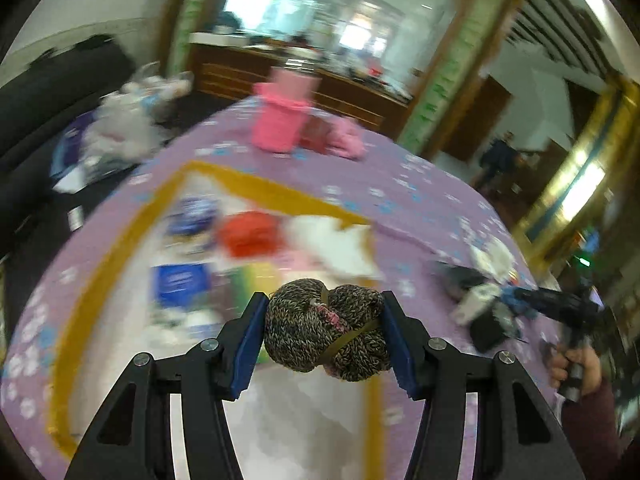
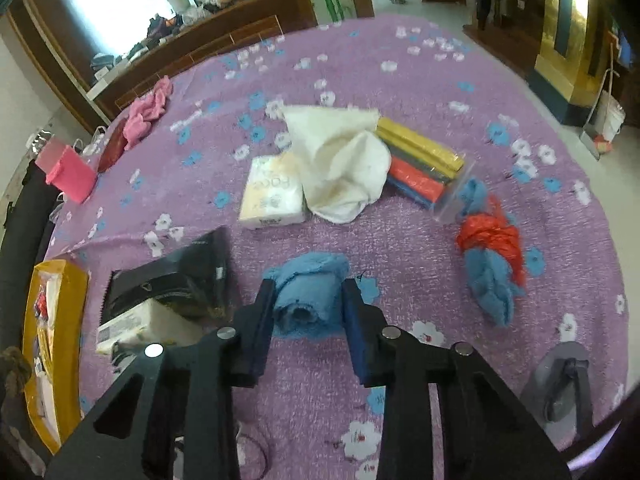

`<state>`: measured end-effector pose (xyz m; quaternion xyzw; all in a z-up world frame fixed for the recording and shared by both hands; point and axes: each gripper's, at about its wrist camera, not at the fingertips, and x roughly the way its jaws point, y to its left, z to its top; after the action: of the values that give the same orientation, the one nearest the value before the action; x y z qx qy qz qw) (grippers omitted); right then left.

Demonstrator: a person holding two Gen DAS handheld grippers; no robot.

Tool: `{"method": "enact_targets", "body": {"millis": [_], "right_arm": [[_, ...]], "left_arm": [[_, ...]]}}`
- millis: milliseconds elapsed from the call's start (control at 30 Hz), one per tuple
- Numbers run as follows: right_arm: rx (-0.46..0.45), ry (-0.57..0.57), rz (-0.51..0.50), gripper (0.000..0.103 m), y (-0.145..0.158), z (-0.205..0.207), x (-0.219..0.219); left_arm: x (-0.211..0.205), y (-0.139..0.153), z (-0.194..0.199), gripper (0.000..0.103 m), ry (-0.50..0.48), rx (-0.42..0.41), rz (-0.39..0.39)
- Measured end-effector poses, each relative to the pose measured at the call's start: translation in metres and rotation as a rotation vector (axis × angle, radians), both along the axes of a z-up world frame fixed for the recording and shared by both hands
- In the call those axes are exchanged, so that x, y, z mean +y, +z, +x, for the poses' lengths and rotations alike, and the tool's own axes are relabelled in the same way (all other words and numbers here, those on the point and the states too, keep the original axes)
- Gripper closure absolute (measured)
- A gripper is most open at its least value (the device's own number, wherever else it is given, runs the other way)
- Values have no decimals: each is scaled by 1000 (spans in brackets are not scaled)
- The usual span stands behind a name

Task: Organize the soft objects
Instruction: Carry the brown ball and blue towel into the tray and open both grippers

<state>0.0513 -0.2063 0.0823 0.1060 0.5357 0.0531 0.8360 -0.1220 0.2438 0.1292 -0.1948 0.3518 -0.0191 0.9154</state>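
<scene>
Knitted brown bundle clamped between left gripper pads above yellow-rimmed tray, apparently bound for the sorted pile there; blue rolled cloth on purple flowered cover, squeezed by right gripper, likely next.

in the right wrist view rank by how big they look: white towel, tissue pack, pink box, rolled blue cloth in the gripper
1. white towel
2. and 3. rolled blue cloth and tissue pack: these look alike, and the cloth lies nearest the camera, so their order is unsure
4. pink box, though it sits far off at the edge
</scene>
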Motion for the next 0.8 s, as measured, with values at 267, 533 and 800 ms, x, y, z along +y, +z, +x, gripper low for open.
{"method": "enact_targets", "body": {"millis": [267, 533, 800], "right_arm": [[-139, 47, 26, 73, 68, -33, 29], [-142, 291, 101, 73, 83, -69, 135], [-91, 530, 132, 73, 65, -97, 252]], "left_arm": [[62, -20, -45, 49, 177, 108, 15], [72, -32, -20, 47, 180, 220, 65], [83, -34, 37, 45, 205, 245, 140]]}}
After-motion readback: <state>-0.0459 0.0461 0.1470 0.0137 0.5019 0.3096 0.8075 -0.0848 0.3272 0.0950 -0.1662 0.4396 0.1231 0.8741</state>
